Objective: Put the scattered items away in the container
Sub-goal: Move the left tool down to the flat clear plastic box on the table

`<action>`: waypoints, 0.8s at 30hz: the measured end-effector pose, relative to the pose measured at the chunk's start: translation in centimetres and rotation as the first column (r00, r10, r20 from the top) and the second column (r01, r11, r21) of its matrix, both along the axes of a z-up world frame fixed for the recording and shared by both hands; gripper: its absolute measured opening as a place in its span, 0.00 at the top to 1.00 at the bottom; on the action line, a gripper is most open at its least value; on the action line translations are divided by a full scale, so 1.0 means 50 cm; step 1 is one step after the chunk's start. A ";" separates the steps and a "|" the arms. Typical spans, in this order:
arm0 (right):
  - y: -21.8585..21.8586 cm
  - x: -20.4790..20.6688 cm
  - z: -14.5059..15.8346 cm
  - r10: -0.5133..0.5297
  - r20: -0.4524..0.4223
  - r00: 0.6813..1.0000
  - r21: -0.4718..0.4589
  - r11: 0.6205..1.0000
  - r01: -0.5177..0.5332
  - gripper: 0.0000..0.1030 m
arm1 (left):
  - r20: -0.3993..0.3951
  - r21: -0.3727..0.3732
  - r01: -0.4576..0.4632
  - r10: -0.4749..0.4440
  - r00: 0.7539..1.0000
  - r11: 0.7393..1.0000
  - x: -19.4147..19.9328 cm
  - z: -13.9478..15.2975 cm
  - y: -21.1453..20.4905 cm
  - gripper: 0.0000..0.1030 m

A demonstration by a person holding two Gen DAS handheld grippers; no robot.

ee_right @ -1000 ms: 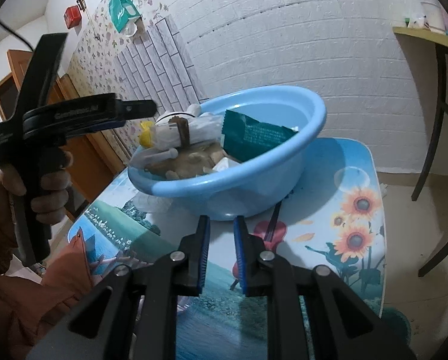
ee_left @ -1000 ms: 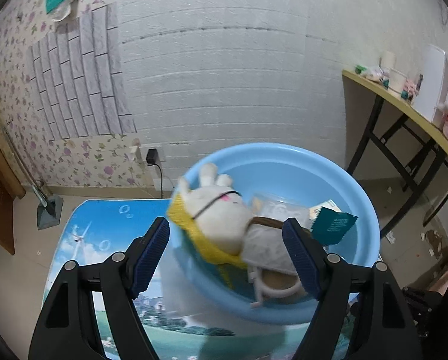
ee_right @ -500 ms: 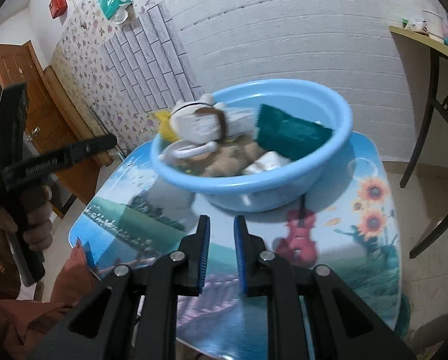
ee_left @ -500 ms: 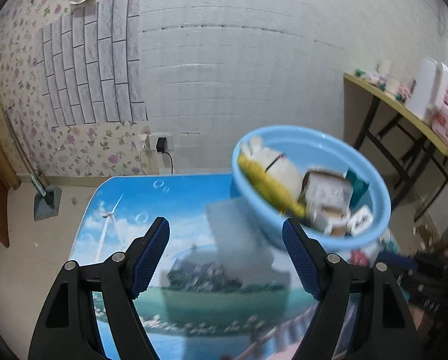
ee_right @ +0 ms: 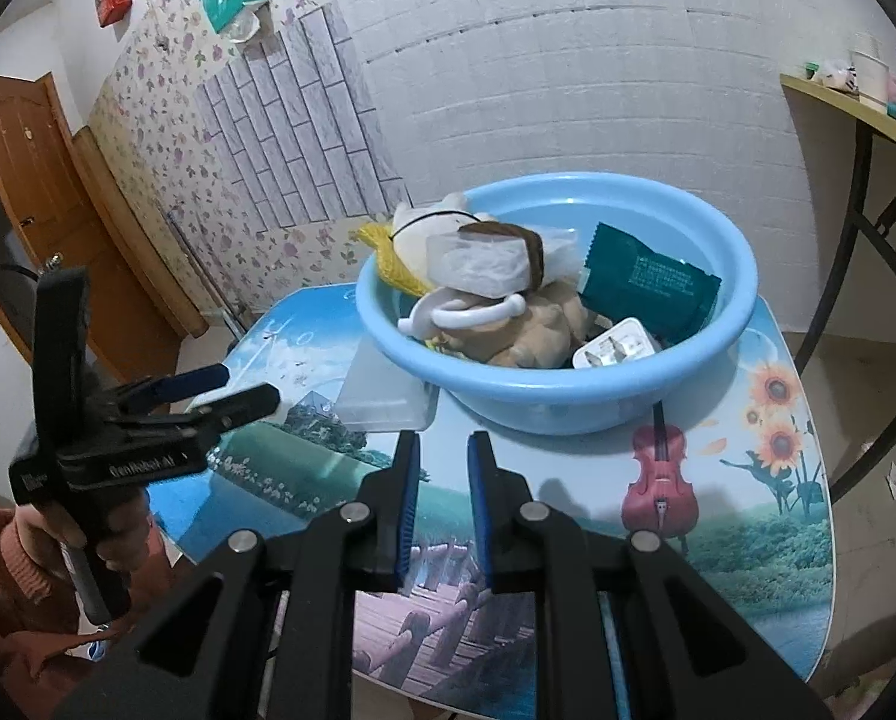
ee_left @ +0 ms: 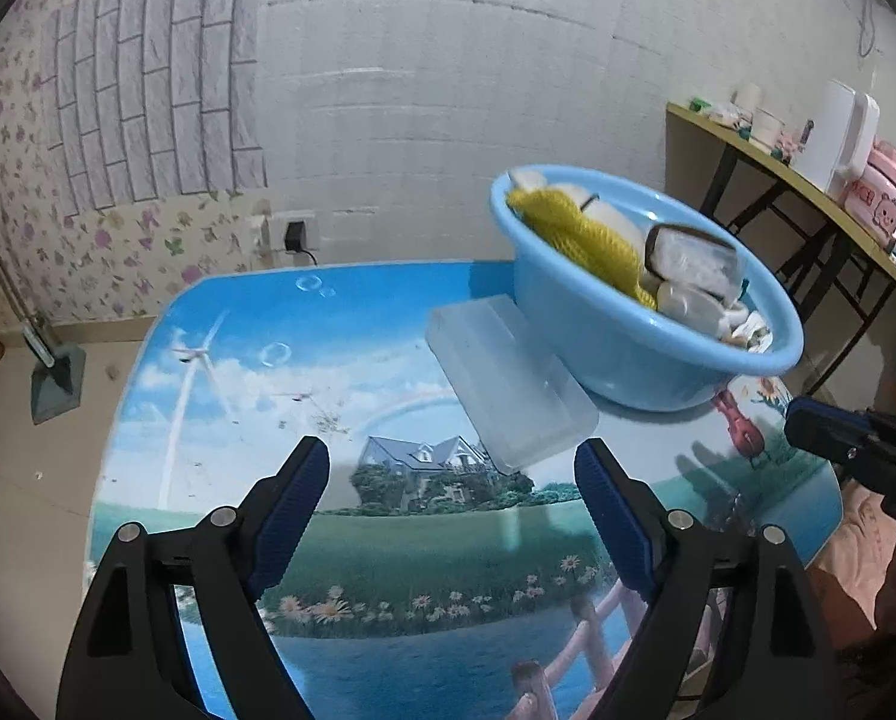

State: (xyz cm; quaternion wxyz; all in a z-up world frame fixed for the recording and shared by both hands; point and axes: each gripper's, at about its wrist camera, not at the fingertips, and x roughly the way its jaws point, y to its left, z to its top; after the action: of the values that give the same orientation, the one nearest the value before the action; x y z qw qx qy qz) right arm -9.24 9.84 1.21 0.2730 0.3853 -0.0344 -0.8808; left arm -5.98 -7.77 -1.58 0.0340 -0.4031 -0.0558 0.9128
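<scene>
A light blue plastic basin (ee_right: 568, 387) stands at the far side of the picture-printed table (ee_right: 718, 516); it also shows in the left wrist view (ee_left: 616, 354). It holds a white plush rabbit (ee_right: 441, 222), a yellow knitted piece (ee_left: 580, 237), a wrapped bread (ee_right: 484, 258), a dark green packet (ee_right: 646, 288), a white charger (ee_right: 616, 351) and other items. A clear plastic lid (ee_left: 508, 384) lies flat beside the basin, partly under its edge. My left gripper (ee_left: 451, 510) is open and empty, short of the lid. My right gripper (ee_right: 441, 492) is nearly shut with a narrow gap, empty, short of the basin.
A side table (ee_left: 808, 198) with white containers and a pink box stands at the right by the white brick wall. A wall socket with a plug (ee_left: 294, 237) and a dustpan (ee_left: 54, 372) are at the left. A wooden door (ee_right: 33, 204) is far left.
My left gripper has pulled back and to the left, away from above the basin, which now sits at its upper right. My right gripper has also drawn back a little from the basin.
</scene>
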 end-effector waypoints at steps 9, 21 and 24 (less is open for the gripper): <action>0.005 -0.021 0.013 -0.064 -0.024 0.998 0.006 0.998 0.064 0.81 | 0.041 0.058 0.040 -0.042 0.998 0.998 -0.064 -0.041 0.065 0.14; 0.011 -0.025 0.030 -0.052 -0.048 0.998 0.007 0.999 0.052 0.81 | 0.132 0.029 -0.002 -0.001 0.991 1.000 -0.138 -0.085 0.105 0.14; 0.012 -0.027 0.027 -0.054 -0.042 0.998 0.001 0.999 0.054 0.81 | 0.146 0.014 -0.010 0.008 0.989 1.000 -0.149 -0.092 0.107 0.14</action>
State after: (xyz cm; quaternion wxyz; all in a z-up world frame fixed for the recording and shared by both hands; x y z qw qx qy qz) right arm -10.58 10.42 2.57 0.2492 0.3660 -0.0381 -0.8958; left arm -13.44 -2.40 -6.18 0.0287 -0.4684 -0.0664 0.8806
